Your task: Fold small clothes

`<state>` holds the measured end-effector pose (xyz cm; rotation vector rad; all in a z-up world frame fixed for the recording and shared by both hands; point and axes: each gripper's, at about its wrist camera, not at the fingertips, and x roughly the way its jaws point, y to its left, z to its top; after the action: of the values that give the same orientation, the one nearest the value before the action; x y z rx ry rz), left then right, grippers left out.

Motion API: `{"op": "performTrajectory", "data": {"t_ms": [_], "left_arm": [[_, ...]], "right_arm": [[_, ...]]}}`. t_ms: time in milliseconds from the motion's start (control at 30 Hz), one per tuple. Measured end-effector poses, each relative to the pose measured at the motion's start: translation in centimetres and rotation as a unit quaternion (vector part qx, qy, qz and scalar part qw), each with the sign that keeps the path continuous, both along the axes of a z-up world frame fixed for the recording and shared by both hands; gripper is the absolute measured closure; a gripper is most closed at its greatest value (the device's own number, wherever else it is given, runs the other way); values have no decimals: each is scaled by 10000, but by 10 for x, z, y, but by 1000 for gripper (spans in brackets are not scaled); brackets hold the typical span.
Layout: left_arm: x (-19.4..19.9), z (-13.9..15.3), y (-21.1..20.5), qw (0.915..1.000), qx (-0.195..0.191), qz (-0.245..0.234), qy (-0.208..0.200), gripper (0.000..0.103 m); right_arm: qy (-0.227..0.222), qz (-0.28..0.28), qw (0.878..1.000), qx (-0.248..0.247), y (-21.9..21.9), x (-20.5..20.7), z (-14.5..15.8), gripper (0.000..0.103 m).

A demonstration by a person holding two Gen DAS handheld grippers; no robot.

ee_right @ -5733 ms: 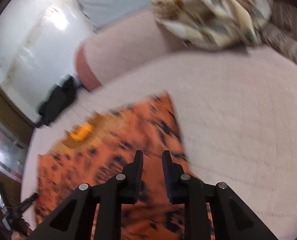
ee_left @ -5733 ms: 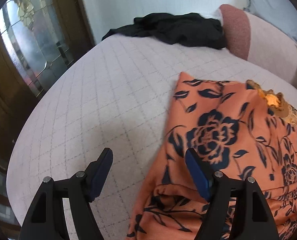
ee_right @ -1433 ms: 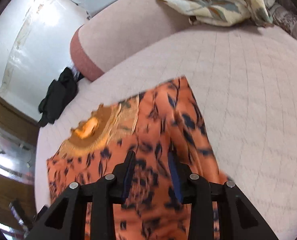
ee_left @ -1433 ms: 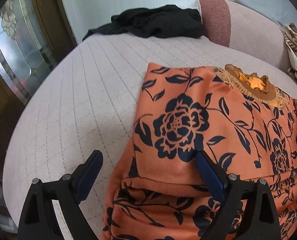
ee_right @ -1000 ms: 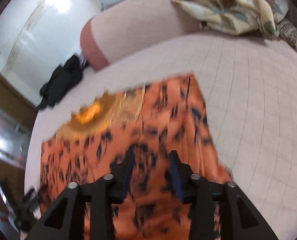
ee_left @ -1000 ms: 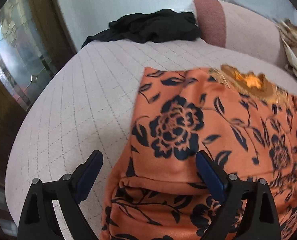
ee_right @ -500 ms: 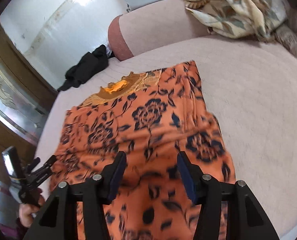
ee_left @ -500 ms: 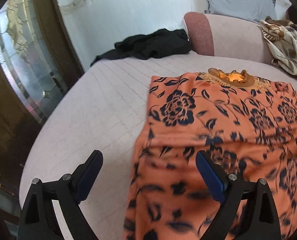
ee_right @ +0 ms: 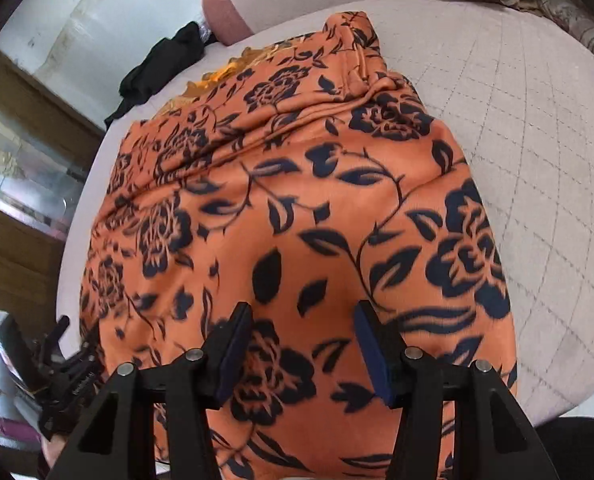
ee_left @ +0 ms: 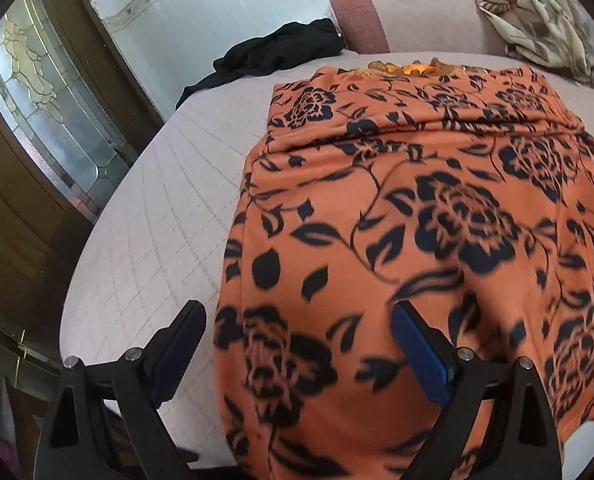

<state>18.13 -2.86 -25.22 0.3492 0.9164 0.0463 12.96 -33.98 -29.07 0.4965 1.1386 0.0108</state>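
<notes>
An orange garment with dark blue flowers (ee_left: 417,208) (ee_right: 297,184) lies spread on the pale quilted bed, its gold embroidered neckline (ee_left: 413,67) at the far end and its near hem hanging over the bed's front edge. My left gripper (ee_left: 297,344) hovers open over the garment's near left edge, nothing between its fingers. My right gripper (ee_right: 303,340) hangs open above the near part of the cloth, its pads apart and gripping nothing. In the right wrist view the left gripper (ee_right: 69,364) shows at the lower left, beside the garment's left edge.
A black garment (ee_left: 281,54) lies at the bed's far left corner. A patterned cream cloth (ee_left: 537,28) is heaped on the pink bolster (ee_left: 425,20) at the back. A wooden door with leaded glass (ee_left: 53,104) stands left of the bed (ee_left: 169,208).
Both grippers have drawn back toward the near edge of the bed, so more of the garment's lower half now shows. The garment lies as it did.
</notes>
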Motion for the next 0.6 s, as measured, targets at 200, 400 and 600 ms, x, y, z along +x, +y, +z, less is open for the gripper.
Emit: {"op": "performTrajectory", "data": {"t_ms": [200,400,600], "left_arm": [[-18,1,11,9998,11,183,51,8],[-32,10,20,9994,-10,345,-50,8],[-47,34,32,9980,-115,520,-344,8]], "right_arm": [[144,266,9993,-219,10,-16,-2,46],[76,492,9975,-494,21,-30,0,46],[-27,578,9978,-322,19,-48,1,47]]}}
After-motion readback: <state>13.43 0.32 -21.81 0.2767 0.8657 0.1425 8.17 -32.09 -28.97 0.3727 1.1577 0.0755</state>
